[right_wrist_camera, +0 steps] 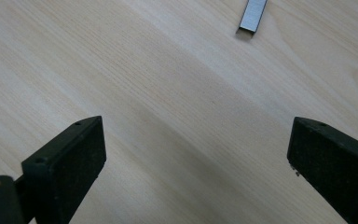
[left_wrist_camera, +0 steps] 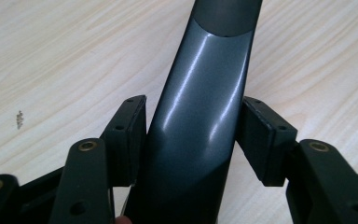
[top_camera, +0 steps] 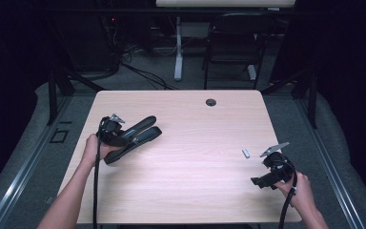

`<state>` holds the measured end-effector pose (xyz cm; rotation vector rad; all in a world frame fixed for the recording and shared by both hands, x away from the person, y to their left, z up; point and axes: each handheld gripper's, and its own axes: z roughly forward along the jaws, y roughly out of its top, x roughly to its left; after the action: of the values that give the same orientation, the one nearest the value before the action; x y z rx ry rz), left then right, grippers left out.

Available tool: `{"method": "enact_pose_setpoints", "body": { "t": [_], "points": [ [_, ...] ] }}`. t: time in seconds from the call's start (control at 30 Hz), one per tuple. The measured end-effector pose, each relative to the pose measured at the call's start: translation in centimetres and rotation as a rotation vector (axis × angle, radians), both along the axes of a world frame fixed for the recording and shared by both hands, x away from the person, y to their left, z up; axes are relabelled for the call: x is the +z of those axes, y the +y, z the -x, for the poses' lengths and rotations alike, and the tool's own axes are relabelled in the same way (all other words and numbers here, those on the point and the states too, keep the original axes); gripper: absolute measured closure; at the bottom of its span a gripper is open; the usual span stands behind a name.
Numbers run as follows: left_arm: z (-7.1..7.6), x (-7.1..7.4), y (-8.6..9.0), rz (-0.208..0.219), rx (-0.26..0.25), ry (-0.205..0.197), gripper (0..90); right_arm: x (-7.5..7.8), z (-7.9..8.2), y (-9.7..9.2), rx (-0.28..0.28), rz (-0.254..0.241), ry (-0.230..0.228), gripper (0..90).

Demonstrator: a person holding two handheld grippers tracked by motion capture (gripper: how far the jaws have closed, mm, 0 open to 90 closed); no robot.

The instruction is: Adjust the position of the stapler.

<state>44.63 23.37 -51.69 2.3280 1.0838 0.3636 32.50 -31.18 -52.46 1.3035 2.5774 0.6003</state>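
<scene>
Your left gripper [top_camera: 124, 138] sits at about 9 o'clock on the table [top_camera: 190, 191], with the black stapler [top_camera: 136, 136] between its jaws; the stapler's nose runs out toward 2 o'clock and its two arms stand sprung apart. In the left gripper view the glossy dark body of the stapler [left_wrist_camera: 200, 121] fills the gap, the left pad against its flank and the right pad at or just off the other flank; the jaws stand roughly half closed, so judge this a grip barely seated, not a firm clamp. The right gripper [top_camera: 267, 179] rests near 4 o'clock, jaws spread wide with nothing between them. A small strip of staples [top_camera: 246, 153] lies on the bare wood just beside it, toward 11 o'clock from that gripper, and shows at the top of the right gripper view [right_wrist_camera: 253, 15]. Handling assessment: the stapler looks rigid and fairly heavy, its shell smooth and curved, so expect it to slip or roll between flat pads; hold it across the flanks near the hinge end. The strip looks light, thin and brittle; pinch it gently by its long sides
</scene>
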Motion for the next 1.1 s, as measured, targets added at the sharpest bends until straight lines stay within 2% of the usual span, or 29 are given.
{"method": "enact_pose_setpoints", "body": {
  "t": [0.07,0.17,0.57,1.0,1.07,1.1],
  "points": [
    [0.1,0.1,0.0,0.022,-0.014,0.014,47.3,0.0,0.0,0.0,0.005,0.0,-0.002,4.0],
    [0.3,0.1,-0.2,0.03,-0.03,0.021,49.4,0.0,0.0,0.1,0.015,0.005,-0.001,4.0],
    [0.8,0.0,-0.8,0.052,-0.061,0.018,52.6,0.0,0.1,0.1,0.018,0.001,-0.005,4.0],
    [1.4,0.0,-1.7,0.057,-0.138,0.028,52.6,-0.1,0.0,0.1,0.031,0.016,0.0,4.0],
    [1.5,0.1,-1.9,0.052,-0.151,0.032,52.6,-0.2,0.1,0.2,0.014,-0.003,-0.011,4.1],
    [1.5,0.1,-2.1,0.055,-0.152,0.029,52.6,-0.2,0.1,0.2,0.021,0.008,-0.005,4.2]
  ]
}}
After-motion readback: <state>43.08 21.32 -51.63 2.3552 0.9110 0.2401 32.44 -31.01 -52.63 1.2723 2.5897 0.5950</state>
